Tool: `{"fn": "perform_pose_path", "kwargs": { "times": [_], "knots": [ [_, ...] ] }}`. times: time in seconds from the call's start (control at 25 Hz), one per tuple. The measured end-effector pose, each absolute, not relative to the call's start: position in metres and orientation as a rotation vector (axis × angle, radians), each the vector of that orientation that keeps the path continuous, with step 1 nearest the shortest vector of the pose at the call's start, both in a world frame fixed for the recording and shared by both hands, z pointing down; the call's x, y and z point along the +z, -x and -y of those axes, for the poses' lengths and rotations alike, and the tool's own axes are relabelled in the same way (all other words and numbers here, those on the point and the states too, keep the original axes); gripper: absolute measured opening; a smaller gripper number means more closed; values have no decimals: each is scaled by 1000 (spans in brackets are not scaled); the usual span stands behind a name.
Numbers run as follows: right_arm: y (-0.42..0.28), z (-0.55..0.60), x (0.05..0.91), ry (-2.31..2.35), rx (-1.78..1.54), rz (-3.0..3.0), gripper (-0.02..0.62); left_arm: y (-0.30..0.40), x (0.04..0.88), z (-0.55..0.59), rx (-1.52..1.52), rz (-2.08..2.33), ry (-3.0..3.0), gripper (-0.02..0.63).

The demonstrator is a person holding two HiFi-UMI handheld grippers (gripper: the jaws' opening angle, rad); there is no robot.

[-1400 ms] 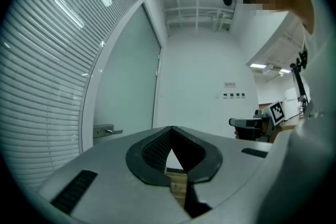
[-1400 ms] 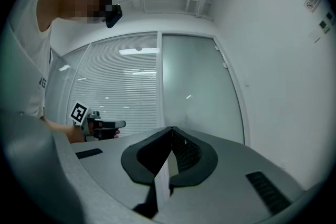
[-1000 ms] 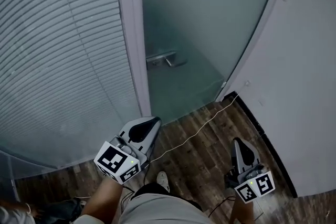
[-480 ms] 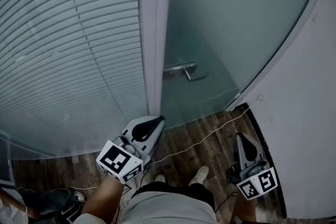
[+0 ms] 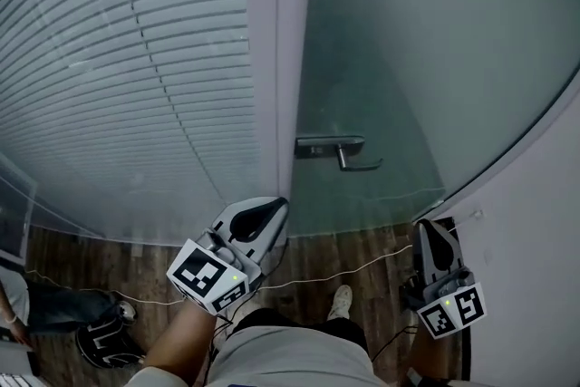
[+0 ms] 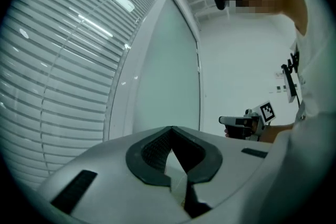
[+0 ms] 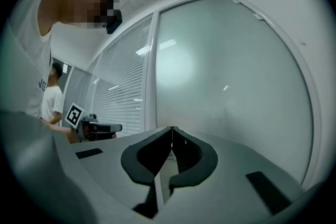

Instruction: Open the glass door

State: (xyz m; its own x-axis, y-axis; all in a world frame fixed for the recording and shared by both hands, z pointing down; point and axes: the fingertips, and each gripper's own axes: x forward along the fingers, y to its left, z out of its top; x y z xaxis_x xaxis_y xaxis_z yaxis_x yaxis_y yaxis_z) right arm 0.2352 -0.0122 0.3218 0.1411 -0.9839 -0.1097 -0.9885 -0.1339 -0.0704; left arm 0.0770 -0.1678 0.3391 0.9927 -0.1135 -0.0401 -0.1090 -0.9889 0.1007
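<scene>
Glass door point(image 5: 408, 59): frosted, shut in its frame, straight ahead of both tools. Its lever handle point(image 5: 340, 149) sits at the door's left edge, just beside the white post point(image 5: 276, 59).

Left gripper point(image 5: 270, 209): jaws together, nothing between them. The tips appear to meet, though its own view is dim lower down. It is held about level and points at the foot of the post, well short of the handle.

Right gripper point(image 5: 428, 229): jaws closed, empty. It points at the door's lower right corner, near the white wall point(image 5: 544, 267).

Neither tool touches the door.

Judgement: both are carried low and closed because this is the approach, with nothing to grip yet. The handle lies above and between them, nearer the left gripper, so that one seems the likelier to press it.

Outward: slatted blinds point(image 5: 118, 86) left of the post. A thin cable point(image 5: 299, 278) trails across the wood floor point(image 5: 353, 249) underfoot.
</scene>
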Motion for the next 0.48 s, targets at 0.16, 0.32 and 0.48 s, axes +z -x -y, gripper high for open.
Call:
{"fn": "perform_pose_path", "kwargs": {
  "times": [0.16, 0.32, 0.48],
  "knots": [
    [-278, 26, 320, 2193, 37, -2089, 2, -102, 332, 166, -71, 315, -3017, 0],
    [-311, 36, 312, 2112, 52, -2208, 3, -116, 322, 162, -85, 466, -2994, 0],
    [-330, 48, 309, 1986, 6, -2357, 3, -118, 312, 156, -82, 659, -2949, 0]
  ]
}}
